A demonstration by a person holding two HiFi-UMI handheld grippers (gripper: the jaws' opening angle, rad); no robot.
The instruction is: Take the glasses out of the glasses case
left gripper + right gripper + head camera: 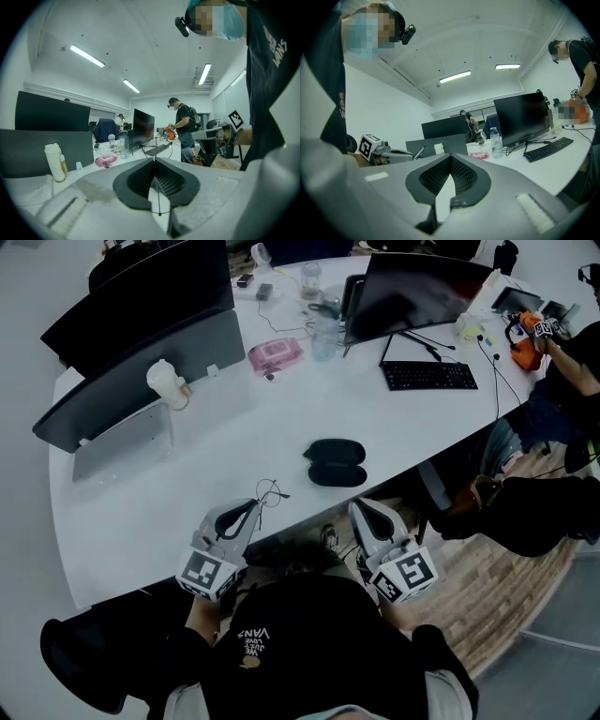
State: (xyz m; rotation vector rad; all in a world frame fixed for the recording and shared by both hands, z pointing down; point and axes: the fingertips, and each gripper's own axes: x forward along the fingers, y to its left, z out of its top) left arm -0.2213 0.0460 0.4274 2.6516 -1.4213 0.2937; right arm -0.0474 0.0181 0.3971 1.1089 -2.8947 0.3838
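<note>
The black glasses case (pixel 335 462) lies on the white table (pixel 187 493) near its front edge. A seam crosses its middle, and I cannot tell whether it is open. Thin wire-framed glasses (pixel 270 491) stick out past the tip of my left gripper (pixel 251 508), left of the case. In the left gripper view the left gripper (pixel 153 162) is shut, with a thin wire of the glasses (pixel 158 197) pinched between its pads. My right gripper (pixel 359 510) hovers at the table edge just in front of the case. Its pads (pixel 457 176) meet at the tip, with nothing between them.
Farther back on the table stand dark monitors (pixel 141 306), a keyboard (pixel 429 376), a pink pouch (pixel 275 354), a white bottle (pixel 167 383) and a clear water bottle (pixel 323 334). A person (pixel 572 371) works at the far right. A dark bag (pixel 525 512) lies on the floor.
</note>
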